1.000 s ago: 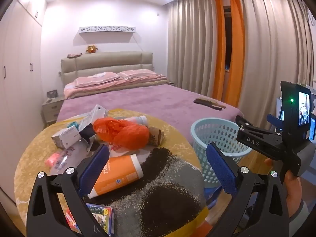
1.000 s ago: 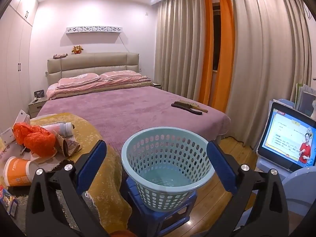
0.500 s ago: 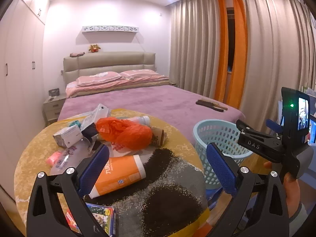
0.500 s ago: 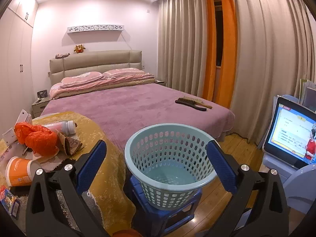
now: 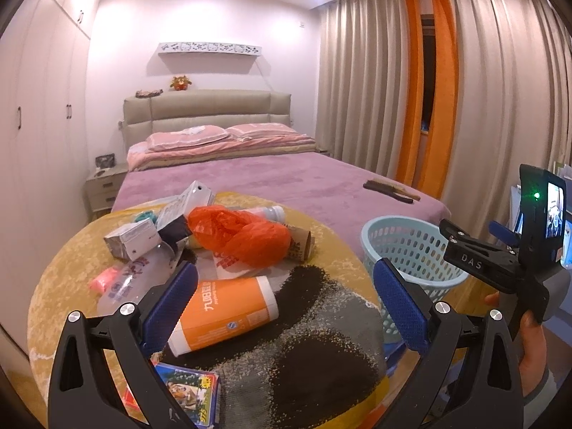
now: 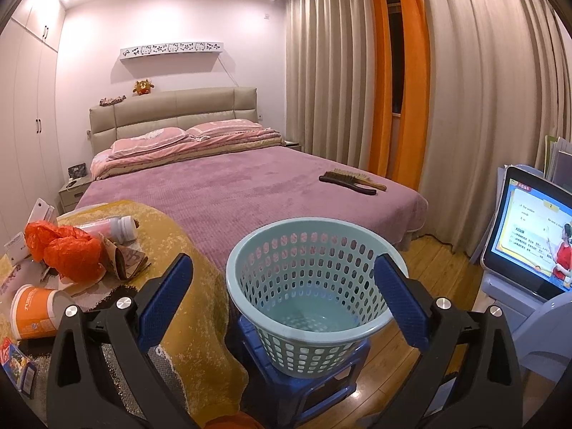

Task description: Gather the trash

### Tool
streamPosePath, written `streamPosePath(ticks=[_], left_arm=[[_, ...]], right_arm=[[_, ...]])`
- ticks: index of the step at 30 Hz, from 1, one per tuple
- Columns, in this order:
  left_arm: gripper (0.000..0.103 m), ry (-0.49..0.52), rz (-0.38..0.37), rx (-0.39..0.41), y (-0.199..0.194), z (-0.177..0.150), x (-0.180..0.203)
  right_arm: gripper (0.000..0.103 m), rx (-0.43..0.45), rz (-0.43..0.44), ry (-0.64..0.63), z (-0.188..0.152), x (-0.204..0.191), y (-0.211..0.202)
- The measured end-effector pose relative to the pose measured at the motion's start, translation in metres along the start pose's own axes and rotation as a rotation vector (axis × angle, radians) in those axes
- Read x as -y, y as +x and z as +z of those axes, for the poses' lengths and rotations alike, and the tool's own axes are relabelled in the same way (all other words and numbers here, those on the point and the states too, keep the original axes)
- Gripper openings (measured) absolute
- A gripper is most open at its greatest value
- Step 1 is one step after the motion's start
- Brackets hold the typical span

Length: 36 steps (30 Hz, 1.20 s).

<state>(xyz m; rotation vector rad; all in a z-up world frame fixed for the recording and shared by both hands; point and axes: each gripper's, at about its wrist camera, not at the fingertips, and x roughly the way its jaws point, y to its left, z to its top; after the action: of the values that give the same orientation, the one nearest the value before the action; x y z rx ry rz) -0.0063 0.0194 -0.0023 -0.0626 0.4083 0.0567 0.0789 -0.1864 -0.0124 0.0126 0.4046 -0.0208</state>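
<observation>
The left gripper [image 5: 286,296] stands with its blue-padded jaws spread wide and nothing between them. Just ahead of its left jaw, almost touching the pad, lies an orange-and-white paper cup [image 5: 223,312] tipped on its side, mouth toward the right jaw. Beyond it, farther out along the jaw line, sits a crumpled orange plastic bag [image 5: 243,236], with a small white carton [image 5: 134,239], a clear plastic bottle [image 5: 136,282] and a brown paper cup [image 5: 300,245] crowded around it on the round yellow-covered table [image 5: 53,279]. Below the left jaw a colourful printed card packet [image 5: 191,391] lies flat.

The right gripper [image 6: 282,295] is likewise wide open and empty, its jaws framing a pale blue perforated plastic basket [image 6: 314,236] that stands on a blue stool [image 6: 307,389], apparently with nothing in it.

The sideways cup is probably light and thin-walled; it would crush under a hard squeeze, so a gentle pinch across its middle or near the stiffer rim seems best. The bag is soft and slippery and should be pinched at a bunched fold.
</observation>
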Motion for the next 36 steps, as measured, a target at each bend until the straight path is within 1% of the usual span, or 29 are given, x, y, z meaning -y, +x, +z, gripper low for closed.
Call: streamPosePath(ticks=[12,26,30,32,34,36], left_arm=[[0.096,-0.012,0.014,0.007,-0.001,-0.003,-0.007],[0.096,-0.028,0.038,0.006,-0.006,-0.004,-0.018],[0.096,-0.031,0.053,-0.008,-0.01,-0.011,-0.023],[0.096,-0.035,0.086,-0.029,-0.011,-0.02,-0.029],[0.096,-0.053,0.115,-0.052,-0.013,-0.03,-0.037],[0.096,-0.083,0.149,-0.083,-0.012,-0.041,-0.048]], right_arm=[[0.094,0.01,-0.001,0.005,0.002,0.002,-0.001],[0.093,0.011,0.017,-0.01,0.004,-0.006,-0.004],[0.083,-0.001,0.062,-0.013,0.005,-0.012,-0.005],[0.077,-0.008,0.098,-0.021,0.005,-0.018,-0.006],[0.068,-0.025,0.159,-0.035,0.003,-0.03,-0.005],[0.064,-0.048,0.235,-0.051,0.001,-0.045,-0.003]])
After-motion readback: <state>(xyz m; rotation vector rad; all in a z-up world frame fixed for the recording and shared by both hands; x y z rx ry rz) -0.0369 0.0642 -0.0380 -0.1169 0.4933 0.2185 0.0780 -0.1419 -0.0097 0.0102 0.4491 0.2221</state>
